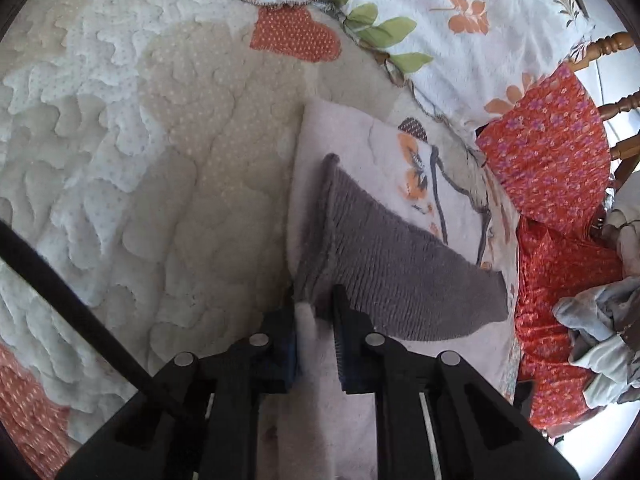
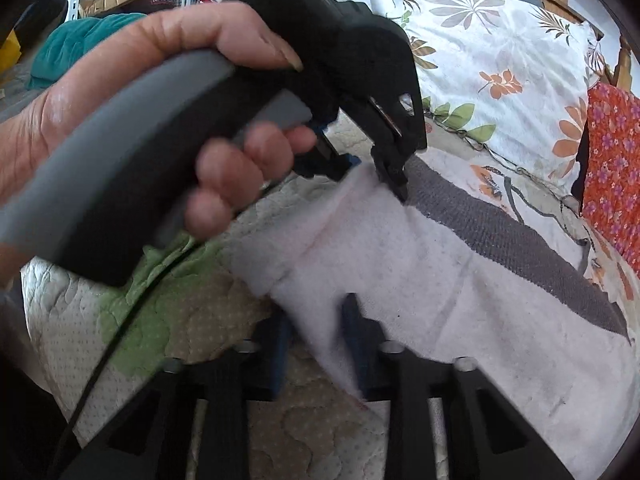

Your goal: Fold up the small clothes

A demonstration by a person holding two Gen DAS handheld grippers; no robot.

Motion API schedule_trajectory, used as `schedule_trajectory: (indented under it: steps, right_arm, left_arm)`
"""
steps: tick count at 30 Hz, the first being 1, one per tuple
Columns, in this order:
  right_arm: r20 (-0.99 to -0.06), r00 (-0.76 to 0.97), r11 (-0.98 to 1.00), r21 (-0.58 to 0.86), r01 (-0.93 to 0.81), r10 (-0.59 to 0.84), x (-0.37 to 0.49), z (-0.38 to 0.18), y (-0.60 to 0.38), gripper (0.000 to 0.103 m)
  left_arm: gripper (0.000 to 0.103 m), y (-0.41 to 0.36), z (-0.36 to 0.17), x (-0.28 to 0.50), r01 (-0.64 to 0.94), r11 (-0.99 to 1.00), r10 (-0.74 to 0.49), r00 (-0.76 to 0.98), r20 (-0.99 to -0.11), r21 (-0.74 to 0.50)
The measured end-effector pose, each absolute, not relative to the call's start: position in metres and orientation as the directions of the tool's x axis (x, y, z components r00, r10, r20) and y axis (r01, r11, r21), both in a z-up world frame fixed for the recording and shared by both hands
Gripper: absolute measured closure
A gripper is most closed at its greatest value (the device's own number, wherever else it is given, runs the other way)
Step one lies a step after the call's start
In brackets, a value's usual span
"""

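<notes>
A small white fleece garment [image 1: 352, 380] with a grey ribbed band [image 1: 384, 264] lies on a quilted bedspread [image 1: 140, 160] on the bed, its far part bearing an orange butterfly print [image 1: 416, 176]. The left claw [image 1: 314, 312] is clenched on the near edge of the garment where the white fleece meets the grey band; cloth is pinched between its blue-padded fingers [image 1: 340, 320]. In the right wrist view the same claw [image 2: 376, 168] appears from the side, gripped by the person's left hand [image 2: 160, 120] around a grey handle, its tips pressed into the fabric. The right claw [image 2: 316, 332] is clenched on a raised fold of the white fleece [image 2: 400, 280] at the garment's near edge, with the cloth gathered between its fingers. Beyond the garment lies a floral pillow [image 2: 500, 60] with orange and grey leaf patterns. To the right sits a red flowered cloth [image 1: 552, 160], and beside it a heap of grey and white clothing [image 1: 600, 320]. A wooden spindled chair back [image 1: 616, 108] stands behind the red cloth.
</notes>
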State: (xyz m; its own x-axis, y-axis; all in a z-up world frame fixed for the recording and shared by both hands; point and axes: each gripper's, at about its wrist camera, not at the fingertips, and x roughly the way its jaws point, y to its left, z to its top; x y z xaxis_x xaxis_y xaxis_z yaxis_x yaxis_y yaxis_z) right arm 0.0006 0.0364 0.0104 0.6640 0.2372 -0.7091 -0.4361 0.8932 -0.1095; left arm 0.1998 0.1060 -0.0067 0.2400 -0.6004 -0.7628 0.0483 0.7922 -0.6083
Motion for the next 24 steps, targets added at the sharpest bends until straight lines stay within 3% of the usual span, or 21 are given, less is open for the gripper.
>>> schedule_trajectory:
  steps: [8, 15, 17, 18, 19, 21, 24]
  right_arm:
    - [-0.692, 0.666, 0.923, 0.001, -0.384, 0.278, -0.004, 0.035, -0.013, 0.098]
    - [-0.654, 0.739, 0.987, 0.090, -0.135, 0.161, -0.035, 0.066, -0.144, 0.098]
    - [-0.679, 0.726, 0.992, 0.118, -0.040, 0.110, -0.046, 0.057, -0.189, 0.097]
    - [-0.714, 0.694, 0.990, 0.143, 0.013, 0.094, -0.050, 0.046, -0.215, 0.096]
    - [-0.739, 0.668, 0.987, 0.156, 0.046, 0.086, -0.052, 0.039, -0.230, 0.095]
    - [-0.770, 0.633, 0.978, 0.179, 0.106, 0.072, -0.061, 0.030, -0.260, 0.090]
    - [-0.738, 0.672, 0.967, 0.212, 0.139, 0.065, -0.081, 0.045, -0.283, 0.085]
  left_arm:
    - [0.095, 0.075, 0.033, 0.197, 0.041, 0.784, -0.601, 0.304, -0.740, -0.620]
    - [0.094, -0.077, 0.101, 0.141, 0.386, 0.657, -0.748, 0.229, -0.623, -0.648]
    - [0.079, -0.108, 0.107, 0.119, 0.430, 0.665, -0.732, 0.215, -0.647, -0.610]
    - [0.063, -0.119, 0.108, 0.110, 0.441, 0.674, -0.721, 0.213, -0.660, -0.593]
    - [0.056, -0.122, 0.109, 0.103, 0.441, 0.680, -0.714, 0.216, -0.666, -0.586]
    - [0.055, -0.116, 0.108, 0.093, 0.414, 0.709, -0.691, 0.245, -0.680, -0.571]
    - [0.048, -0.090, 0.110, 0.086, 0.340, 0.767, -0.636, 0.294, -0.713, -0.544]
